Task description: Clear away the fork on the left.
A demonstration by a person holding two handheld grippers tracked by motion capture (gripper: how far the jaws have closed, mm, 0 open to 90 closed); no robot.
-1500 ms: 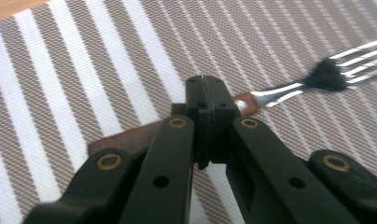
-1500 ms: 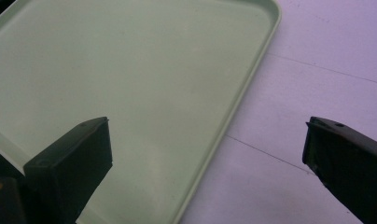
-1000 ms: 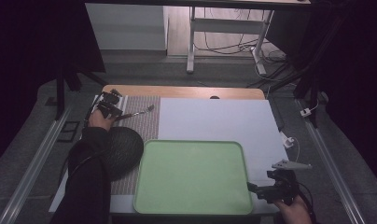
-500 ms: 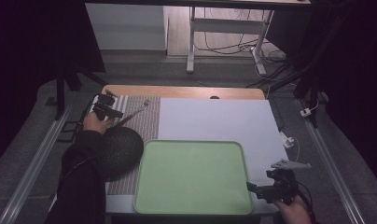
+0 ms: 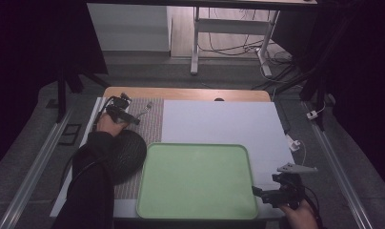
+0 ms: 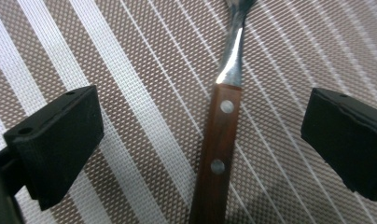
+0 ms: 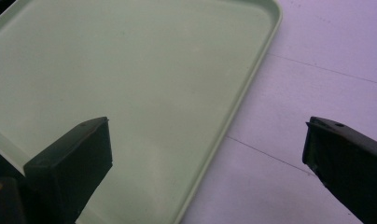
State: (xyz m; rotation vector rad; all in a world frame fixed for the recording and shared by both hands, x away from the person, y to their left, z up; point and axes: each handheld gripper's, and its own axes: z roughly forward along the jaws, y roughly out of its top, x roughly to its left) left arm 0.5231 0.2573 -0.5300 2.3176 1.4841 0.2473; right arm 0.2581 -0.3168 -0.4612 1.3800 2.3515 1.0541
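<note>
— While the left gripper (image 6: 203, 140) hangs over the striped placemat (image 6: 130, 70), where does the fork (image 6: 219, 154) lie against its jaws?

— Between them, but touching neither. The left gripper view has the brown wooden handle with its two rivets running up the middle, slightly tilted, and the steel neck going out at the top edge. One black pad stands well off to each side of the handle, with bare mat in both gaps.

— So it has no hold on it?

— None; the jaws have just been opening and now stand wide, and the fork lies flat on the mat between them.

— And from above?

— In the high view the left gripper (image 5: 123, 112) sits at the far left part of the table, over the placemat (image 5: 150, 129), with the fork (image 5: 144, 110) pointing away beyond it. A dark round thing (image 5: 126, 150) lies just nearer, beside the green tray (image 5: 195, 181).

— What about the other hand?

— The right gripper (image 5: 264, 195) is at the tray's near right corner. Its own view shows the jaws spread wide with nothing gripped, the tray's rim (image 7: 242, 107) running between them over the white sheet (image 7: 317, 56)
</note>
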